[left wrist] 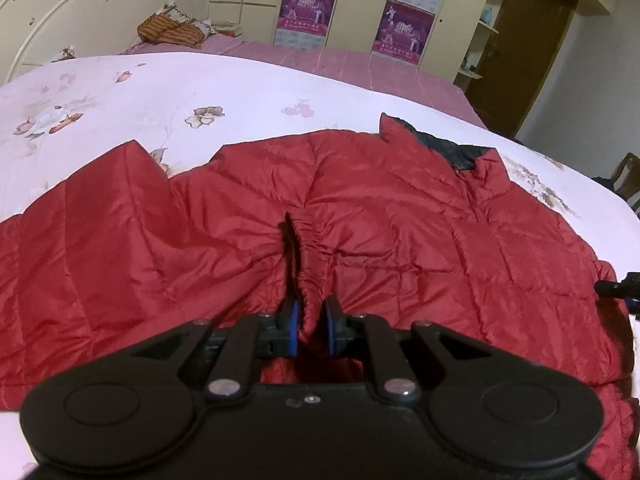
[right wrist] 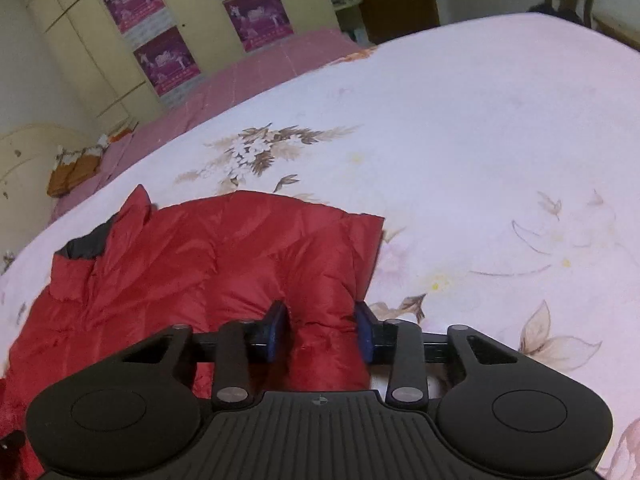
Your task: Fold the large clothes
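Floral bedspread point(right wrist: 460, 120) carries a red padded jacket point(left wrist: 360, 208), its near hem cut off. Left claw point(left wrist: 311, 328) pinches a fabric ridge; right claw point(right wrist: 322, 332) clamps a thick fold.

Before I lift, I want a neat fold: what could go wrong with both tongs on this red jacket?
1. The left tongs pinch only a thin ridge of the slick jacket; it could slip out.
2. The right tongs hold a thick puffy edge that may pull free.
3. The bedspread might drag along.
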Motion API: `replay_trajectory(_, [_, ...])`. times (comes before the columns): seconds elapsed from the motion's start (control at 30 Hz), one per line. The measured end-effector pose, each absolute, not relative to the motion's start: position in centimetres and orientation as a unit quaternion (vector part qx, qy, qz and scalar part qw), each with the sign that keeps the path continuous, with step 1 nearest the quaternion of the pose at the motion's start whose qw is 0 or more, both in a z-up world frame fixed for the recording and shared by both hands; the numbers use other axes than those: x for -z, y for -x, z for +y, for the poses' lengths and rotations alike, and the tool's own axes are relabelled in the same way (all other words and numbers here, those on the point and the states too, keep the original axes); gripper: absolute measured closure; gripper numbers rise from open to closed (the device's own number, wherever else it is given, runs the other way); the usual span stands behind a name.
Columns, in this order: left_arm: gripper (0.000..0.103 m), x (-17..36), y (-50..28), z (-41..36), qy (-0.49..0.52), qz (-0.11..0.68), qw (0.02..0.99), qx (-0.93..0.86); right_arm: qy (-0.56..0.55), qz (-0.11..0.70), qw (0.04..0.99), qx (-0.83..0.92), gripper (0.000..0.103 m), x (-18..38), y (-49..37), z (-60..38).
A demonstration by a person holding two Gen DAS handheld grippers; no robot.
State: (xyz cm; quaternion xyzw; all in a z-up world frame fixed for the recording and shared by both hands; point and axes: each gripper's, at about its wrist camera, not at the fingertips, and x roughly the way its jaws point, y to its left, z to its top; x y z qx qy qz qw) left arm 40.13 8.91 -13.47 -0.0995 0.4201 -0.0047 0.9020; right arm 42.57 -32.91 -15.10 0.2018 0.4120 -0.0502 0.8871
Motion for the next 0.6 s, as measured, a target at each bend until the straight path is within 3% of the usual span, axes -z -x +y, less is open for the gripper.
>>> replay_trajectory(0.07, [0.09,13.5,-40.0,8.6,0.099,0.421,0.902,0.009,-0.177,0.402,0.896,0.063,0.091,14.5,-42.3,-32.9])
replay_trajectory(0.27, [0.09,14.2,-40.2,7.4,0.08,0.424,0.902,0.009,-0.113,0.415,0.899,0.078,0.09,15.3,-42.3,-32.6])
replay_trajectory(0.3, [0.09,14.1,-40.2,7.5,0.079,0.424,0.902,0.008,-0.11,0.412,0.901,0.08,0.089,15.0,-42.1,-32.6])
replay_trajectory(0.37, [0.089,13.8,-40.0,7.7,0.075,0.424,0.903,0.004,-0.101,0.393,0.909,0.094,0.071,13.9,-41.2,-32.3])
replay_trajectory(0.47, [0.082,13.7,-39.9,7.8,0.072,0.426,0.902,-0.001,-0.078,0.359,0.925,0.093,0.067,11.9,-39.7,-31.0])
replay_trajectory(0.6, [0.08,13.8,-40.1,7.6,0.067,0.431,0.9,-0.006,-0.07,0.36,0.93,0.024,0.067,11.5,-39.3,-27.3])
